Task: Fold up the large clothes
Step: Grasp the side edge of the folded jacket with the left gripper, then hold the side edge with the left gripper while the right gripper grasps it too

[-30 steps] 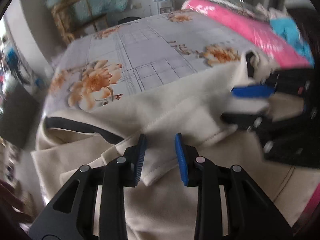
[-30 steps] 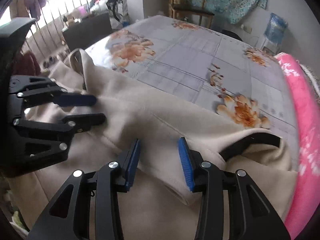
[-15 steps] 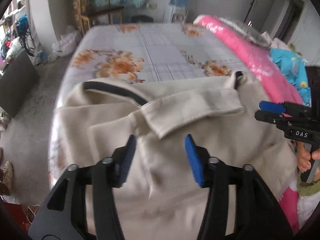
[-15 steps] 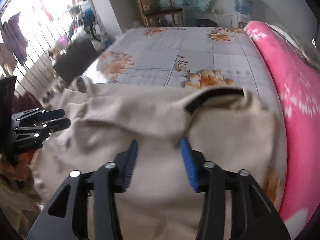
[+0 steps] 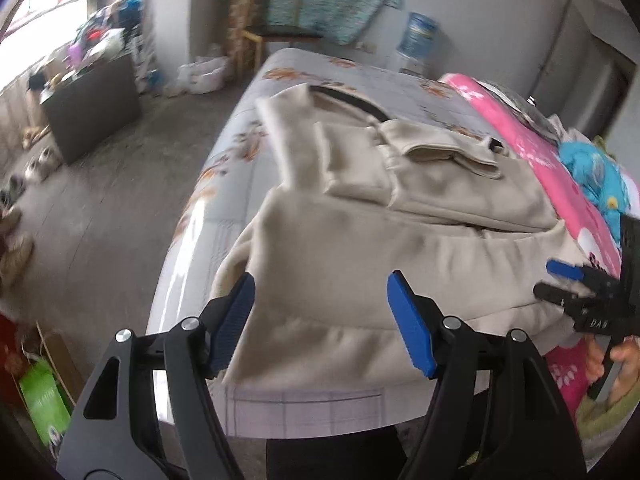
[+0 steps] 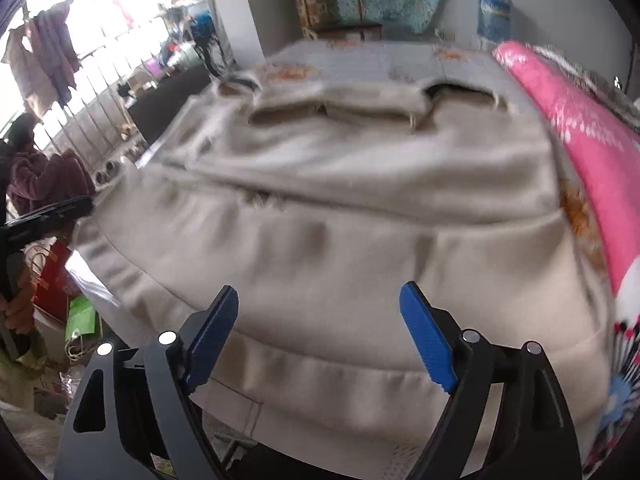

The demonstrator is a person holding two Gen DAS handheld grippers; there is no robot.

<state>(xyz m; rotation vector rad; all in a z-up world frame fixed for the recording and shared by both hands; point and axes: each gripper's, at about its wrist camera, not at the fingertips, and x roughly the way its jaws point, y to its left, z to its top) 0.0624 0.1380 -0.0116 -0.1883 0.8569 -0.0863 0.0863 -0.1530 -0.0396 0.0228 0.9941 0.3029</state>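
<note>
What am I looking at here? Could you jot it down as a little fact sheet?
Setting: bedroom
Surface: bed with a flowered sheet
Item being folded: beige garment, sleeves laid across its upper part
Left tool: open, holding nothing, at the garment's near edge
Right tool: open, holding nothing, at the near hem
Beside the garment: pink blanket

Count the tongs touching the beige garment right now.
0. The left tongs hang open above the beige garment's near hem, gripping nothing. The right tongs hang open over the same edge. The bed lies beneath.
</note>
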